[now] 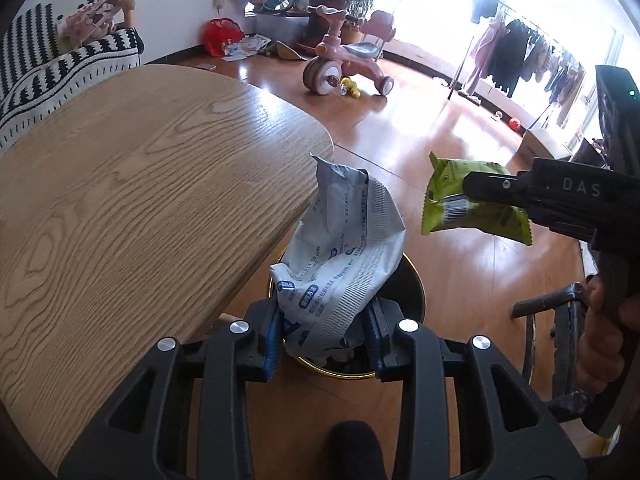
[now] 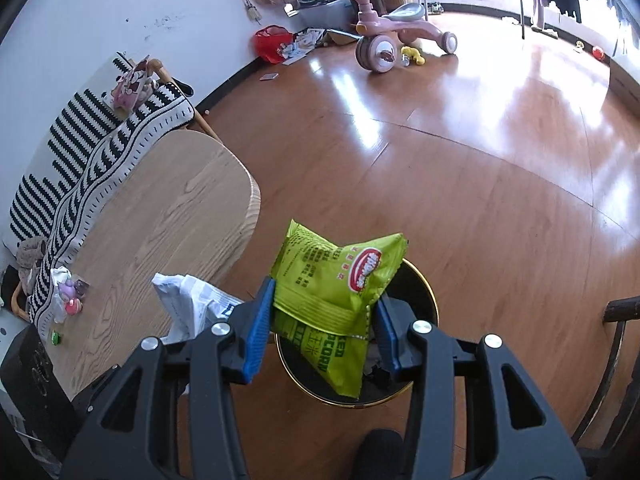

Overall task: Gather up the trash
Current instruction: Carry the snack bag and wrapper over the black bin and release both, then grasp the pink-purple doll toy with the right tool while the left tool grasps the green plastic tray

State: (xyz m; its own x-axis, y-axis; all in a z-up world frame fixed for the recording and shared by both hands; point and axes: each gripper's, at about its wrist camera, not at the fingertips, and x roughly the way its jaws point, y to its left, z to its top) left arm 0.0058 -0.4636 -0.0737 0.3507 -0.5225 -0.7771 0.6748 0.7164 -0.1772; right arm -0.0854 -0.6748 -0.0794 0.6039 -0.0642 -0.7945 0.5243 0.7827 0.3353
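Two wrappers held up over the black bin (image 2: 416,292) with the gold rim, beside the wooden table (image 1: 140,184). Left gripper (image 1: 324,336) squeezed tight on the crumpled white bag (image 1: 344,256). Right gripper (image 2: 326,320) squeezed tight on the green popcorn bag (image 2: 332,280). Pink tricycle (image 2: 384,32) far back on the floor.

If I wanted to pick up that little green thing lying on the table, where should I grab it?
The little green thing lies low and flat on the wooden table, near its edge beside the striped blanket. It looks best to come straight down from above and pinch its two opposite sides, since nothing stands close against it. It is too small to tell its exact shape.
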